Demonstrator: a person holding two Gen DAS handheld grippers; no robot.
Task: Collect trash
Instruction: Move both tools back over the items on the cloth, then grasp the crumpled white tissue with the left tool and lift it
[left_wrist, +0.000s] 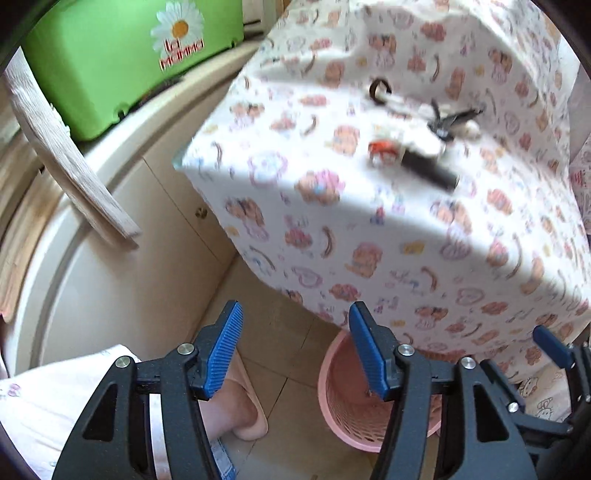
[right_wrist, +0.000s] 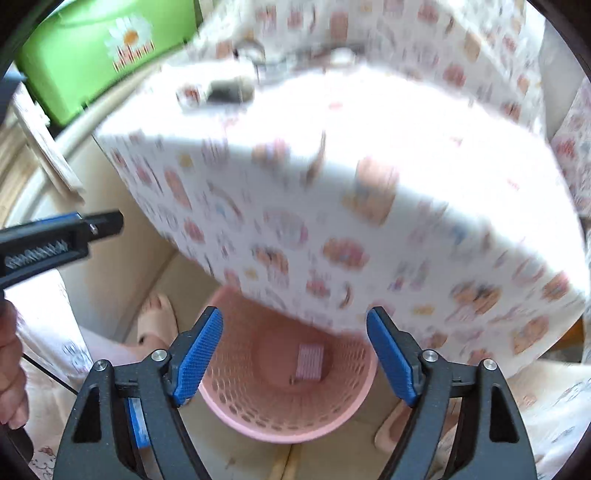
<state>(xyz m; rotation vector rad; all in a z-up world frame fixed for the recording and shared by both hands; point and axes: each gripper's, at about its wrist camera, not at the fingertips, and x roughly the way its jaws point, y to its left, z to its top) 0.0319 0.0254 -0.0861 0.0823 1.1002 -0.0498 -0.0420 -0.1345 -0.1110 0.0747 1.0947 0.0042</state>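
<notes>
A pink mesh waste basket (right_wrist: 284, 402) stands on the floor under the table edge, with a pale pink striped wrapper (right_wrist: 309, 362) lying in its bottom. It also shows in the left wrist view (left_wrist: 351, 410). My right gripper (right_wrist: 295, 358) is open and empty, right above the basket. My left gripper (left_wrist: 295, 354) is open and empty over the floor, left of the basket. On the table with a cartoon-print cloth (left_wrist: 369, 221) lie a red and black object (left_wrist: 410, 160), a dark ring (left_wrist: 380, 88) and a dark clip-like item (left_wrist: 448, 122), all blurred.
A green box with a daisy print (left_wrist: 122, 55) stands on a cream cabinet (left_wrist: 147, 229) at the back left. A wooden board (left_wrist: 62, 147) leans there. A foot in a pink slipper (left_wrist: 236, 410) is on the tiled floor beside the basket.
</notes>
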